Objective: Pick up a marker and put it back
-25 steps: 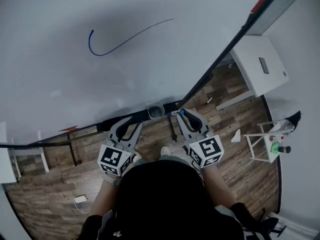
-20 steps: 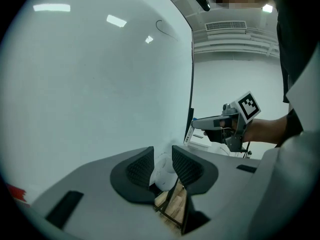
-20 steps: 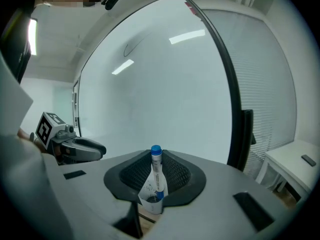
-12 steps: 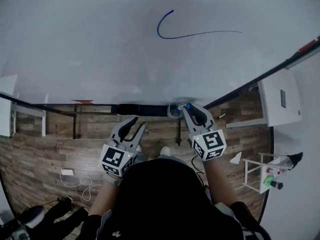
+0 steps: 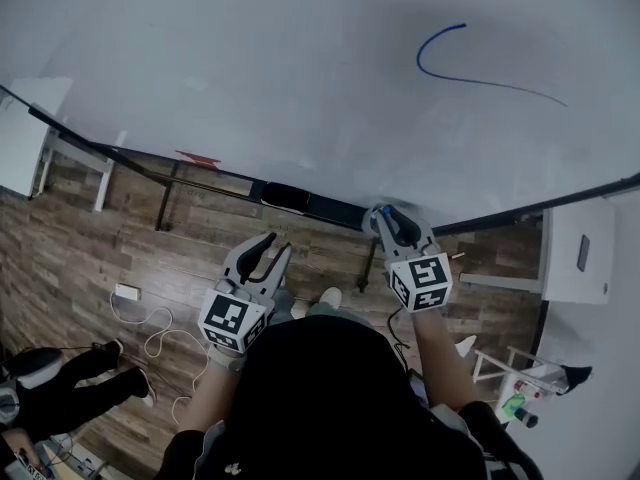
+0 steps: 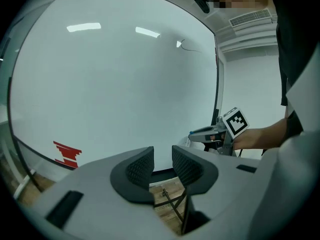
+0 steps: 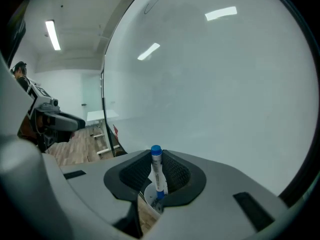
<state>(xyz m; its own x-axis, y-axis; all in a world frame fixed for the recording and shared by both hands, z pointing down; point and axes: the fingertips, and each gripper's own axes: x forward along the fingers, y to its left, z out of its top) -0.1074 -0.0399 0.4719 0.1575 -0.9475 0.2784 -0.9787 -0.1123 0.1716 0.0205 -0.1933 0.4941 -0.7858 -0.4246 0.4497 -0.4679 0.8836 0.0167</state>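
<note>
Head view: looks steeply down along a whiteboard (image 5: 250, 58) with a curved blue line (image 5: 419, 58) at upper right and a small red mark (image 5: 197, 157) near the lower edge, just above a dark ledge (image 5: 300, 200). Takes in wooden floor (image 5: 90, 228) below, with a white cable (image 5: 150, 343) looped at left and a white table (image 5: 575, 258) at right. Holds the left gripper (image 5: 276, 245) over the floor, short of the ledge, jaws a little apart and bare. Holds the right gripper (image 5: 390, 212) further forward, tips right at the board's lower edge, closed on a marker (image 5: 389, 215) with its blue cap showing between the jaws.

Left gripper view: shows a narrow gap between the ribbed pads (image 6: 140, 166), with nothing in it but floor and a black stand leg (image 6: 172, 199) well behind. Faces the whiteboard, red mark low at left. Catches the right gripper off to the right, carried in a hand (image 6: 255, 139), close to the board's dark side frame.

Right gripper view: clamps the marker (image 7: 157, 176) upright between both pads, blue cap just above the jaw tops and white labelled barrel pinched along its middle. Reaches with the blue lower end into the mouth of a white cup (image 7: 149, 198) directly beneath the jaws. Cannot tell about contact between that end and the cup's inside. Fills most of the frame with whiteboard, leaving floor and the dark shape of the left gripper at far left.
</note>
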